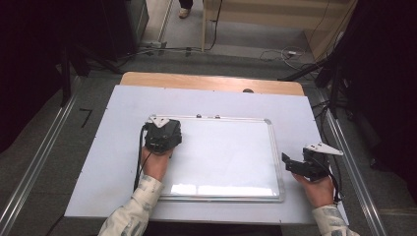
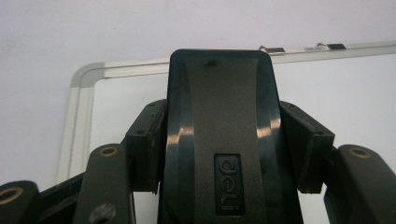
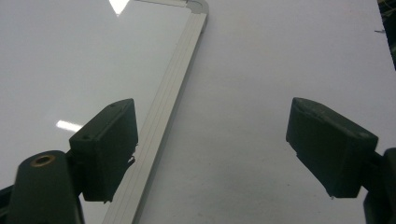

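Nearest the high camera, two patterned sleeves come up from the bottom edge, each hand holding a claw over the whiteboard (image 1: 221, 155), which lies flat on the white-covered counter (image 1: 123, 103).

Left claw (image 1: 162, 129) sits over the whiteboard's far-left corner, its grey three-cornered plate on top and its cable trailing back beside the left hand (image 1: 156, 164). In the left gripper view its two jaws are clamped on the sides of a black eraser (image 2: 224, 140), a smooth block with a raised label near its lower end. Beyond the eraser's far end the whiteboard's rounded corner and silver frame show, with two small metal hanger clips (image 2: 299, 48) on the far rail. Whether the eraser presses on the board surface or sits just above it cannot be told.

Right claw (image 1: 287, 162) is held by the right hand (image 1: 317, 189) just off the whiteboard's right edge, near its lower half, over bare counter cover. Its jaws stand wide apart with nothing between them. In the right gripper view one jaw overlaps the whiteboard's silver right rail, the other is well out over the cover, and the board's far-right corner shows at the top.

Whiteboard surface looks blank, with a bright glare along its near edge. Bare wood of the counter shows past the cover, beyond the whiteboard's far side.
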`<state>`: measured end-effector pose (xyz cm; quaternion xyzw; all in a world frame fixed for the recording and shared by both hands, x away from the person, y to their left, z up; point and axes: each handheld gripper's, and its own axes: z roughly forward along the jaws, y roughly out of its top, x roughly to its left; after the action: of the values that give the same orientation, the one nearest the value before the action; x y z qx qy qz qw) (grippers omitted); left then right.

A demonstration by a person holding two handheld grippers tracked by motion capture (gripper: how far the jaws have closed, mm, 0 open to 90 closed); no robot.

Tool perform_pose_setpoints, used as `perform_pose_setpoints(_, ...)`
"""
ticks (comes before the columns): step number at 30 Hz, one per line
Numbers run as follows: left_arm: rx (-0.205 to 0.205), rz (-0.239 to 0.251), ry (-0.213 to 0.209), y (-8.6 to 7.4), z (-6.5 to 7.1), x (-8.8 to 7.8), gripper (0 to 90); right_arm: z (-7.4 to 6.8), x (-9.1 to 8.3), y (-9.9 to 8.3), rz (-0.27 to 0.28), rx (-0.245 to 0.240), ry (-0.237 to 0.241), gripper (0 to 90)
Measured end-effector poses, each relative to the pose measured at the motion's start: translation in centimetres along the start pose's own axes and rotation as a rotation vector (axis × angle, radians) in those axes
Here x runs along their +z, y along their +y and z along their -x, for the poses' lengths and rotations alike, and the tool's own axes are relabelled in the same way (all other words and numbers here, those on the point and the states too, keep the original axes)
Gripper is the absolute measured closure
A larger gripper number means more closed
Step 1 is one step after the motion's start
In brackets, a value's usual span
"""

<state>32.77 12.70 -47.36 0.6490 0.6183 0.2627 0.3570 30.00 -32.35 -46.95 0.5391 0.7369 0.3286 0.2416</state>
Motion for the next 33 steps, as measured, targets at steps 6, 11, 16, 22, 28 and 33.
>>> perform_pose_setpoints(6,-0.024,0.006,0.013,0.2,-0.7,-0.1,40.1,0.0,0.1,0.0,-0.002,-0.003,-0.001,15.1)
perform_pose_setpoints(11,-0.029,0.006,0.018,0.2,-0.9,-0.1,40.1,0.0,0.0,0.0,-0.002,-0.003,-0.001,15.1)
perform_pose_setpoints(16,-0.034,0.006,0.025,0.2,-1.2,-0.1,40.1,0.0,0.1,0.0,-0.002,-0.003,-0.002,15.1)
perform_pose_setpoints(22,-0.062,0.008,0.045,0.3,-2.1,0.1,40.1,0.0,0.0,0.0,-0.001,0.001,-0.001,15.1)
perform_pose_setpoints(28,-0.073,-0.004,0.07,0.3,-2.8,0.8,40.1,0.0,0.0,0.0,0.002,0.0,-0.001,15.1)
perform_pose_setpoints(33,-0.068,-0.008,0.086,0.7,-3.1,1.3,40.1,0.0,0.0,0.0,0.001,-0.001,-0.002,15.1)
